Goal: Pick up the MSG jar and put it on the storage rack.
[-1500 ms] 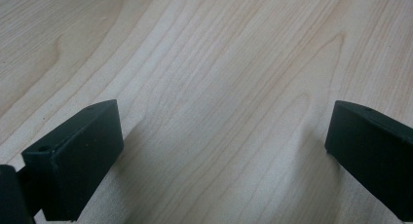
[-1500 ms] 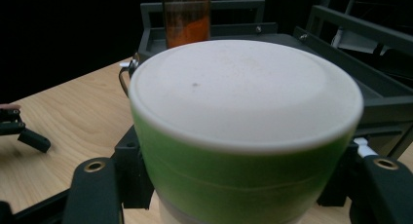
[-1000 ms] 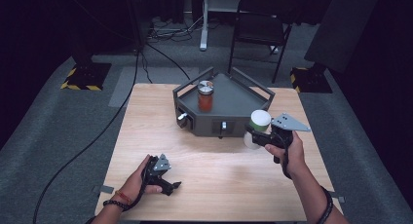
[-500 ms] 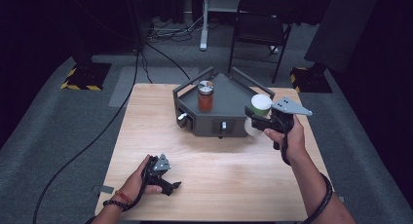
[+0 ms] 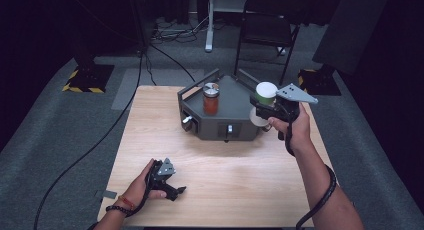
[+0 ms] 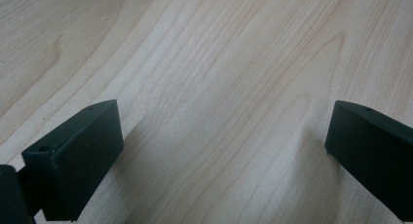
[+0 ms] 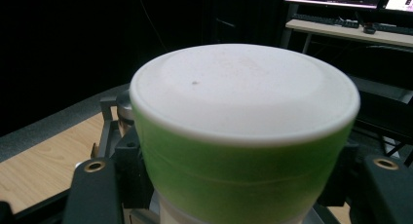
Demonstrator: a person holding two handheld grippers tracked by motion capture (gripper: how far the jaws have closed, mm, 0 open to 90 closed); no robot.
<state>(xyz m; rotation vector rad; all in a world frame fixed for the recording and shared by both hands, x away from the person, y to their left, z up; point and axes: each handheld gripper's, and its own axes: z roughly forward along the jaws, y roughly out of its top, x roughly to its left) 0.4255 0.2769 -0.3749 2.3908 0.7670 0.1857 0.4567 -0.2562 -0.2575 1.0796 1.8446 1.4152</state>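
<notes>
Nearest me, the left tool (image 5: 167, 182) lies on the wooden counter (image 5: 240, 190) under the person's hand, its jaws spread wide with bare wood between them. Farther off, the right tool (image 5: 265, 110) is raised above the counter's far right part, pinching a green container with a white lid (image 5: 266, 94), upright, just beside the dark grey tray (image 5: 235, 97). A red-filled jar (image 5: 211, 99) stands in that tray.

green cup (image 7: 243, 151) base cut off at bottom edge; jar (image 5: 211, 98) contents too small to tell
</notes>
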